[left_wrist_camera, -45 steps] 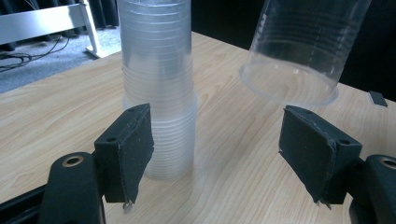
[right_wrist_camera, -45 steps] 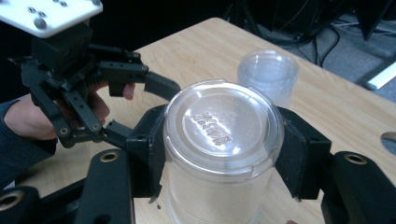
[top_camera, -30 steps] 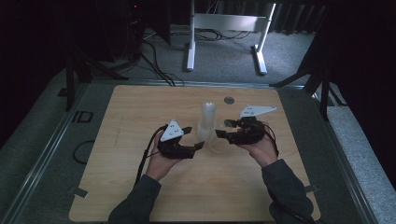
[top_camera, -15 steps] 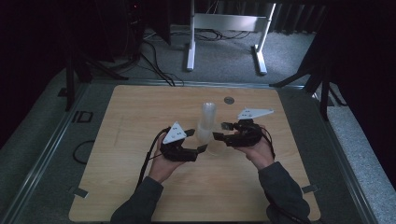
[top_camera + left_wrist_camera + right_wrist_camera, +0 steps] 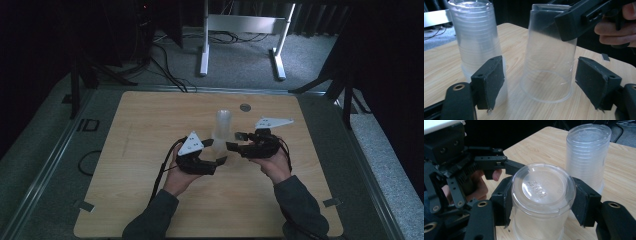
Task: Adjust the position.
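Observation:
A stack of clear plastic cups (image 5: 223, 125) stands upside down mid-table, also seen as the stack (image 5: 477, 42) and the stack (image 5: 586, 157). Beside it a single clear cup (image 5: 541, 195) stands upside down on the wood. My right gripper (image 5: 541, 200) is shut on this cup near its upturned base, a pad pressed against each side. My left gripper (image 5: 539, 82) is open, its pads (image 5: 491, 80) spread wide on either side of the single cup (image 5: 549, 67) near its rim and not touching it. In the high view the left gripper (image 5: 215, 151) and right gripper (image 5: 234, 141) meet just in front of the stack.
A small grey disc (image 5: 244, 107) lies on the wooden table (image 5: 150, 125) behind the stack. A white metal stand (image 5: 240, 25) and cables sit on the floor beyond the far edge. Tape tabs (image 5: 84, 205) mark the near corners.
Both hands have edged inward toward each other in front of the stack. The right gripper drifted slightly left, and the left gripper's jaws came up around the single cup.

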